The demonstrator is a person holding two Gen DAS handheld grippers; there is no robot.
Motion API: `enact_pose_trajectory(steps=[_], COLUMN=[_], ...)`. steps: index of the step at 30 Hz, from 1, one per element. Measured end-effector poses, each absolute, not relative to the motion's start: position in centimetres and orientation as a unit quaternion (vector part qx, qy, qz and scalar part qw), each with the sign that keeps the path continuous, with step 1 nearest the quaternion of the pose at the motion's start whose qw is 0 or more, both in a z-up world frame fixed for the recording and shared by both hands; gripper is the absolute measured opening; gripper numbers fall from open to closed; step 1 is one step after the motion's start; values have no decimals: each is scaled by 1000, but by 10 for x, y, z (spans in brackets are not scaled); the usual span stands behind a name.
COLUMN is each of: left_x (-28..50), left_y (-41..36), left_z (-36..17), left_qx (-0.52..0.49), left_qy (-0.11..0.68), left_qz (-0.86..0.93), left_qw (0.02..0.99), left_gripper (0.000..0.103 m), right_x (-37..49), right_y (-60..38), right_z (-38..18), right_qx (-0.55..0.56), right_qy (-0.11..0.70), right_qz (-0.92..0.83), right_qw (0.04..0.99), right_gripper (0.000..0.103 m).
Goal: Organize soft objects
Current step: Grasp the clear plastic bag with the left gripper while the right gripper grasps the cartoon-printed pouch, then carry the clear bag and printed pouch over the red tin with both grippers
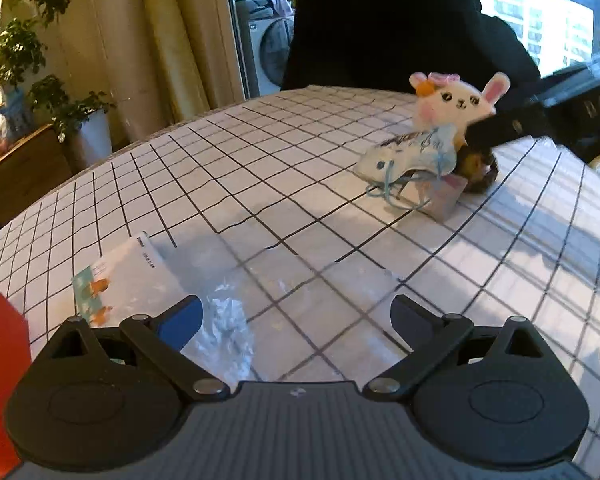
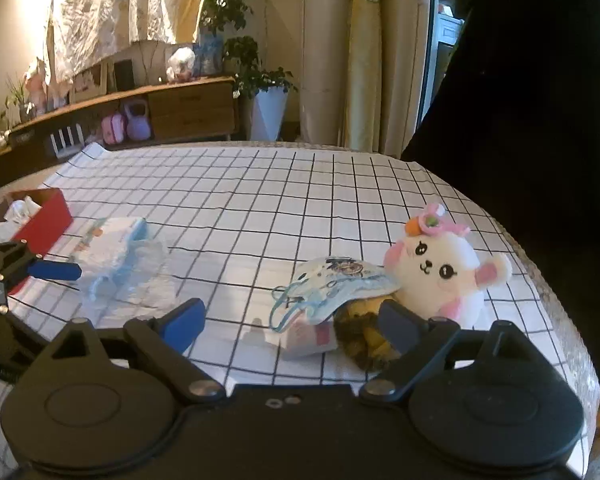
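A white bunny plush (image 2: 440,272) with pink ears lies at the table's right side, also in the left wrist view (image 1: 456,102). Beside it lie a light blue face mask (image 2: 332,288), a small pink-white packet (image 2: 312,338) and a brown-yellow plush (image 2: 364,340). My right gripper (image 2: 296,322) is open, its jaws spread around this pile, just above the table. My left gripper (image 1: 296,316) is open over a clear plastic bag (image 1: 228,320) and a white packet (image 1: 128,276); it shows in the right wrist view (image 2: 56,270) next to that packet (image 2: 108,244).
A red box (image 2: 44,220) holding white items stands at the left table edge. The checked tablecloth (image 2: 260,200) covers the table. A person in black (image 2: 520,120) stands at the far side. A sideboard, plants and a washing machine (image 1: 268,56) lie beyond.
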State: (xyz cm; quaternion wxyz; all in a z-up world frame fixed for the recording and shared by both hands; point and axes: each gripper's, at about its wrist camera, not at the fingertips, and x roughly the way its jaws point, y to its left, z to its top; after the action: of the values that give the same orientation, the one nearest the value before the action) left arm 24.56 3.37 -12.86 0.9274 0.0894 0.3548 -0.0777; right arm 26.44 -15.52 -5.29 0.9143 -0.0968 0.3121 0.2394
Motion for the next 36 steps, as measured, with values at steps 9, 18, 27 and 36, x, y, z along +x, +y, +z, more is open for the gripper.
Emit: enact_pose_trajectory(steps=[9,18,27,36], left_x=[268,270,272,272], left_y=[45,54,57,69], left_z=[-146,-147,-144,-142], left_qx=[66,41,43,15], left_qy=[385,383,368,372], left_qz=[-96,-97,-89,-70], left_qw=[916,918,925,926], left_gripper=[100,77,22,4], right_x=[309,322,317,316], right_y=[-140,-124,-114,-117], right_z=[-72,-91,-102,-91], right_qx=[-120,-165,-219,-228], right_qy=[328,332,323,307], right_qz=[209,193,168,170], right_qw=[913,909,905,908], right_gripper=[93,87,56,8])
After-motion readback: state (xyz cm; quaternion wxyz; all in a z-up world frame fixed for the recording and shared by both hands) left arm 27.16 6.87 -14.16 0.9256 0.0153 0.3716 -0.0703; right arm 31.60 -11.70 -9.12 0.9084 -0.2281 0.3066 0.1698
